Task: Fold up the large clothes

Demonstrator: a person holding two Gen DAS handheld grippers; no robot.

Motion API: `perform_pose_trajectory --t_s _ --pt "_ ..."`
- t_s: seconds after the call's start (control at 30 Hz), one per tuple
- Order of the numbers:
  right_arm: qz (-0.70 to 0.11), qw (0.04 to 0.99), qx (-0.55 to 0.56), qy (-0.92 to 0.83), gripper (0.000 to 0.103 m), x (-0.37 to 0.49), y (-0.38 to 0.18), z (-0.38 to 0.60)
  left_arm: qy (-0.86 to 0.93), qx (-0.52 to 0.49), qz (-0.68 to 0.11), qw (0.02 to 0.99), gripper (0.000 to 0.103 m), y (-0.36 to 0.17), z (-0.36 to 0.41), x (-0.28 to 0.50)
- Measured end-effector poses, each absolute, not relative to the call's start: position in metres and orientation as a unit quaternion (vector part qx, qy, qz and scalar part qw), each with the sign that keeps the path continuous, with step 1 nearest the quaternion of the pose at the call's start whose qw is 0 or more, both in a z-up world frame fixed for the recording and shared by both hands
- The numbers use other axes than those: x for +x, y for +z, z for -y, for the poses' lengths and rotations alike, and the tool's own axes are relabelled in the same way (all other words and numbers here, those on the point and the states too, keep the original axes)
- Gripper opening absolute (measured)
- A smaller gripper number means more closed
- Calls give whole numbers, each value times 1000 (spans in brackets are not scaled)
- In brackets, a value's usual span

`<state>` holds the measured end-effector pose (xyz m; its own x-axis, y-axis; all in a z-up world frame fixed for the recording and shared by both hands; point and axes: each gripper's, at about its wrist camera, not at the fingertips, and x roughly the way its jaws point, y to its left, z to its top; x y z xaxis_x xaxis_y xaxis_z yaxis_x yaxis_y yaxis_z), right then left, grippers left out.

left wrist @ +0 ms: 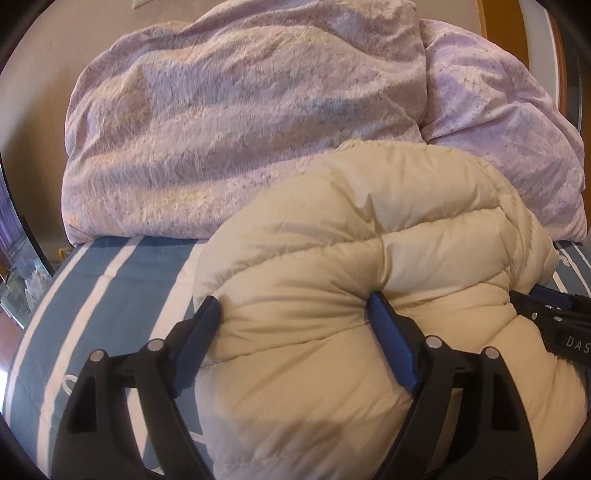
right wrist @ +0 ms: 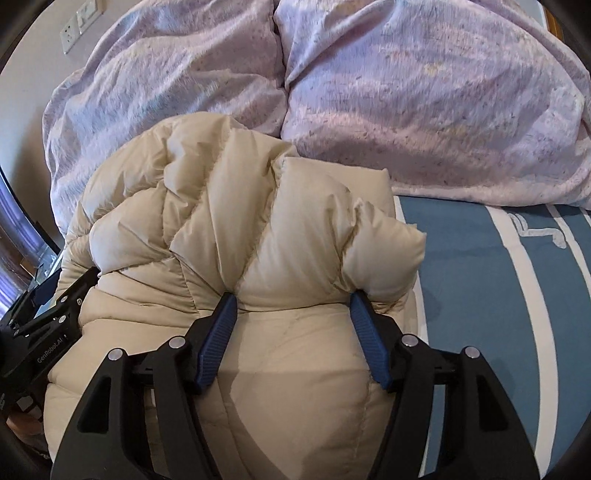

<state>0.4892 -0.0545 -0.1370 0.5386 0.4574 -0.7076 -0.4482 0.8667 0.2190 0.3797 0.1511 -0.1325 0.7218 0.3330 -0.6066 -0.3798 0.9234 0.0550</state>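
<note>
Jacket [right wrist: 295,236] hides bedsheet [right wrist: 480,295] beneath.

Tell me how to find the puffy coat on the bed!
Start at the blue bedspread with white stripes, then the big crumpled lilac duvet heaped at its far end. In front of it sits the cream quilted puffer jacket: smooth, plain, stitched into fat padded tubes, not speckled purple.

home bedroom, striped bedsheet [right wrist: 461,258], lilac duvet [left wrist: 240,122], wall sockets [right wrist: 79,26]
</note>
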Motion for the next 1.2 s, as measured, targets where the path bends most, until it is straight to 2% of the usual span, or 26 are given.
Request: perform_pose_trajectory --t_s 0.57,1.2 --pt "-376 890 0 258 68 483 -142 55 181 -79 -338 920 96 -148 -166 389" --pt "-383 882 30 272 75 491 -144 63 189 -98 -336 917 101 -150 -172 394"
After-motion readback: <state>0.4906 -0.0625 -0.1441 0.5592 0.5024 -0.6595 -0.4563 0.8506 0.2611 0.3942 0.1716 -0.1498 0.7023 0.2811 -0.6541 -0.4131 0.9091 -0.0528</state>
